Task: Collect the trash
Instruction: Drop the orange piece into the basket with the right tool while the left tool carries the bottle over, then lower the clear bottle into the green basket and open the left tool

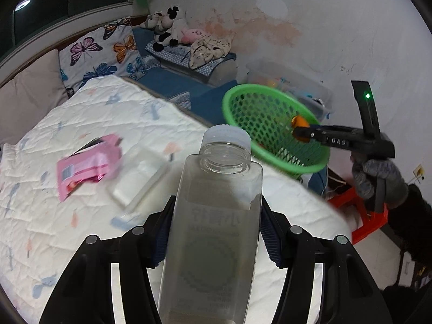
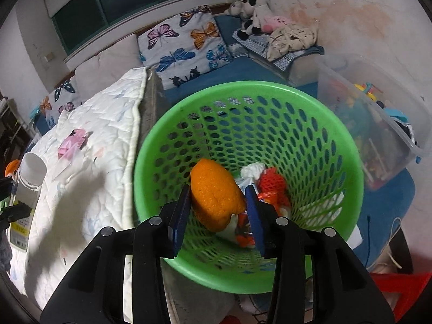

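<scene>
Biggest risk I see: orange peel (image 2: 216, 197) sits between right gripper (image 2: 218, 210) pads over green basket (image 2: 351, 178); left pad touches, right pad seems just clear, so I judge grip loosened. Peel could cling to pad instead of dropping.

Next: left gripper (image 1: 216, 229) clamps clear bottle (image 1: 216, 216), capped, over white quilt (image 1: 81, 124); smooth sides could slip.

Basket holds red net, white wad, wrappers. Clear bin (image 2: 378, 124) beside it holds toys.

Pink packet (image 1: 86, 164), clear tray (image 1: 140, 178) lie on quilt.

A home bedroom: quilted bed (image 1: 81, 140), butterfly pillow (image 2: 186, 46), plush toys (image 1: 167, 27)
</scene>
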Action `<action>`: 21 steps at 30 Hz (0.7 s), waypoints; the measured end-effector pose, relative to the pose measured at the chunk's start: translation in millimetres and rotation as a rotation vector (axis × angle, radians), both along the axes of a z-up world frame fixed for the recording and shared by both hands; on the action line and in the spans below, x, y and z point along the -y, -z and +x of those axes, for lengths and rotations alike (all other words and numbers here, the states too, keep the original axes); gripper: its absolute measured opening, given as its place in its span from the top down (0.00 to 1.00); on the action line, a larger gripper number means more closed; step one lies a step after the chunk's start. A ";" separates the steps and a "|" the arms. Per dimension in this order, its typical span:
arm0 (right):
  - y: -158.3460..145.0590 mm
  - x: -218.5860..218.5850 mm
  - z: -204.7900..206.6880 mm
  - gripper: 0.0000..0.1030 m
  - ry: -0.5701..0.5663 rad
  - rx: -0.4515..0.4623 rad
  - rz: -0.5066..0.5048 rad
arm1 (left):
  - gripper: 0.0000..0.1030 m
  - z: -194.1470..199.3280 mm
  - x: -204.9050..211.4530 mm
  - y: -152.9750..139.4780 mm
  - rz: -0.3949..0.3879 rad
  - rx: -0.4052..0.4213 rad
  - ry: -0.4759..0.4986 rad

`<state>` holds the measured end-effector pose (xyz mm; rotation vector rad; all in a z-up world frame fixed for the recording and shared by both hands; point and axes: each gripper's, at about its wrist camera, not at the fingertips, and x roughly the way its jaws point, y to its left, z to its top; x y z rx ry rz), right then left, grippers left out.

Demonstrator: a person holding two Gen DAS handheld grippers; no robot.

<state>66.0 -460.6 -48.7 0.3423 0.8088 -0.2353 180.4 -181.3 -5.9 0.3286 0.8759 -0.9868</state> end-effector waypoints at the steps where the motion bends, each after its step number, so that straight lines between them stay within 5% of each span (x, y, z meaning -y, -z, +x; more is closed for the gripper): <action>1: -0.7 3.9 -2.9 0.53 0.003 0.007 0.007 | 0.46 -1.1 7.3 -0.5 -0.003 -0.004 0.004; 21: -13.7 20.7 -59.7 0.40 0.053 0.082 0.001 | 0.46 -9.2 144.5 -6.3 -0.042 -0.085 0.027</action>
